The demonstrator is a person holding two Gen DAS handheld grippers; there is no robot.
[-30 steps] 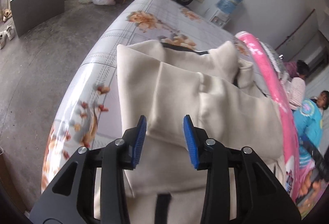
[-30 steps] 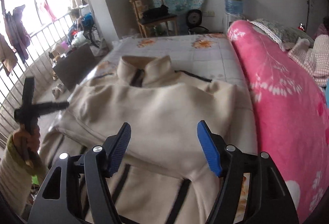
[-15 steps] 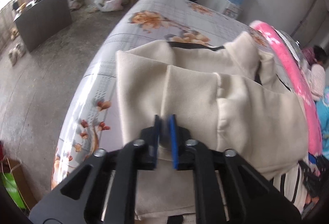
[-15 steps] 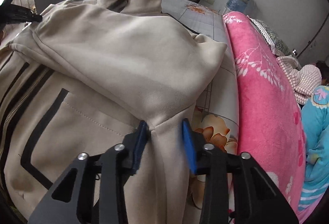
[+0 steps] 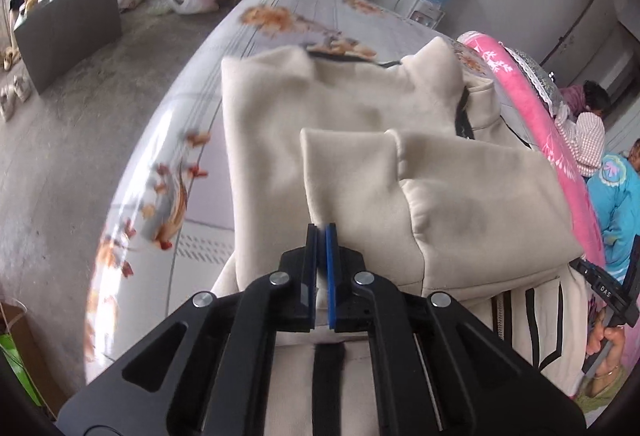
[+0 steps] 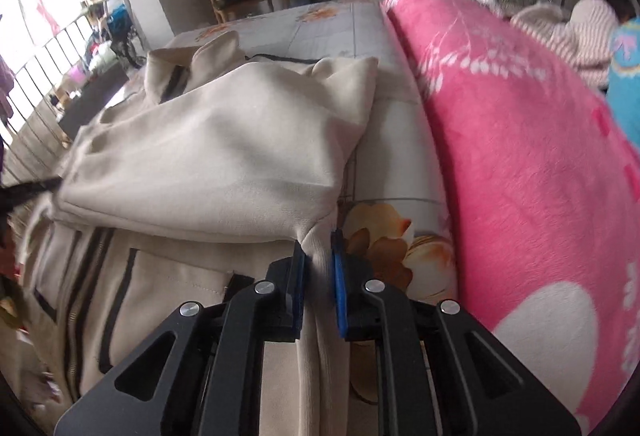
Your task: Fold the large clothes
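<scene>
Your floral-printed bed sheet (image 5: 280, 8) carries the cream fleece jacket with black zip trim (image 5: 360, 104), which lies spread across it, with its upper part doubled over toward you. The thick pink plush blanket (image 6: 520, 156) lies just beside the jacket on your right. Your left gripper (image 5: 321, 232) is clenched tight on a folded edge of the jacket. Your right gripper (image 6: 318, 252) is closing, a bunched corner of the jacket gripped between its blue pads (image 6: 339, 288).

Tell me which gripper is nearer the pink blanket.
Right. The right gripper grips the jacket edge beside the pink blanket; the left gripper holds the far side.
</scene>
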